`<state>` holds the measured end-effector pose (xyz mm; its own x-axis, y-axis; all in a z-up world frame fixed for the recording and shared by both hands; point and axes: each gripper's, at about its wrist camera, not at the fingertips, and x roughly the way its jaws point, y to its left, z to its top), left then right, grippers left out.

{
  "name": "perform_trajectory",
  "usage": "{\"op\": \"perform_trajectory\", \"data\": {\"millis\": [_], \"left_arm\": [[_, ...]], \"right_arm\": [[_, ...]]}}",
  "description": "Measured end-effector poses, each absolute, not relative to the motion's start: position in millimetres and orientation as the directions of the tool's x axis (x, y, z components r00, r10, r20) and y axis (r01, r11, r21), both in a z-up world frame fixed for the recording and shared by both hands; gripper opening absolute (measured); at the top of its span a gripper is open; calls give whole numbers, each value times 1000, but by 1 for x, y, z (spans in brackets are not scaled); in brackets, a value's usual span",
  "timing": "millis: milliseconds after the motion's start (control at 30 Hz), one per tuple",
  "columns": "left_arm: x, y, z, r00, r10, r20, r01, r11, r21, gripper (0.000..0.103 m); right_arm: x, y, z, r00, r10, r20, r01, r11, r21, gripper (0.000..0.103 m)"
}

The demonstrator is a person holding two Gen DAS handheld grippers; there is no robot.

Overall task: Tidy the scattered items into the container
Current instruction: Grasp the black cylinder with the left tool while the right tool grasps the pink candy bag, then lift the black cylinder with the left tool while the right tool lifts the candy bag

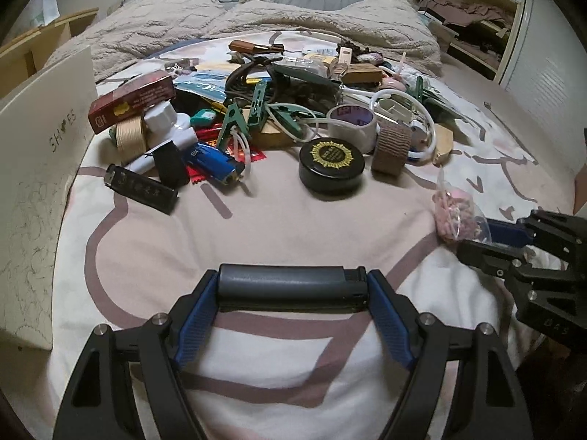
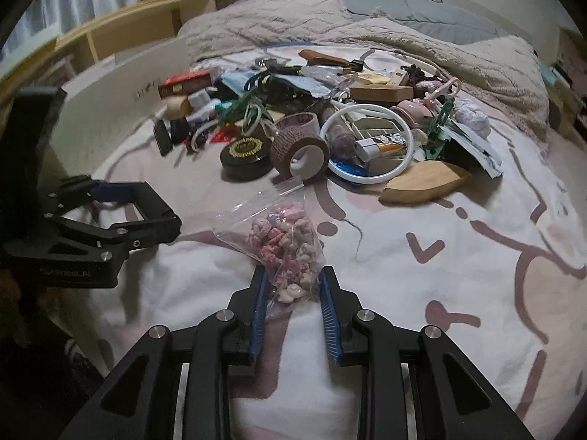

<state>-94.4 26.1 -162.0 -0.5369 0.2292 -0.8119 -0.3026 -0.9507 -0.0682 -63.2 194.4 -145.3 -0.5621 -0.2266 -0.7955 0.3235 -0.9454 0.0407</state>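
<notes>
Scattered items [image 1: 279, 110] lie heaped across the far part of a bedsheet [image 1: 256, 227] printed with pink and brown shapes: green clothes pegs [image 1: 234, 124], a blue lighter [image 1: 212, 163], a black round tin [image 1: 332, 165] with a gold emblem, a roll of brown bandage wrap [image 1: 390, 146] and a red box [image 1: 134, 102] among them. The container, a white box [image 1: 44, 168] lettered "SHOES", stands at the left edge of the bed. The left gripper [image 1: 293, 289] clamps a dark grey lighter [image 1: 290, 288] lengthwise between its blue pads, above the sheet. The right gripper [image 2: 293, 286] has its jaws narrowed on a small clear zip bag [image 2: 282, 242] of pink pieces, perhaps beads; its lower end sits between the pads.
</notes>
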Motion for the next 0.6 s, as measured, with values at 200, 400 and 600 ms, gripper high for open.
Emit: {"op": "perform_trajectory", "data": {"millis": [200,400,600], "left_arm": [[-96,26,-163,-540,216,-813,-309,-950,-47,85],[-97,24,-163,-541,206,-816,-312,-950,-34,89],[-96,24,-163,-534,211,-819,-302,-952,-49,89]], "right_arm": [[-61,196,-141,-579,-182,-795,327,-945,-22,65],[-68,216,-144,-579,-111,-808,269,-961,-60,65],[-85,247,-137,-571,-65,-818,152,-988,-27,65]]}}
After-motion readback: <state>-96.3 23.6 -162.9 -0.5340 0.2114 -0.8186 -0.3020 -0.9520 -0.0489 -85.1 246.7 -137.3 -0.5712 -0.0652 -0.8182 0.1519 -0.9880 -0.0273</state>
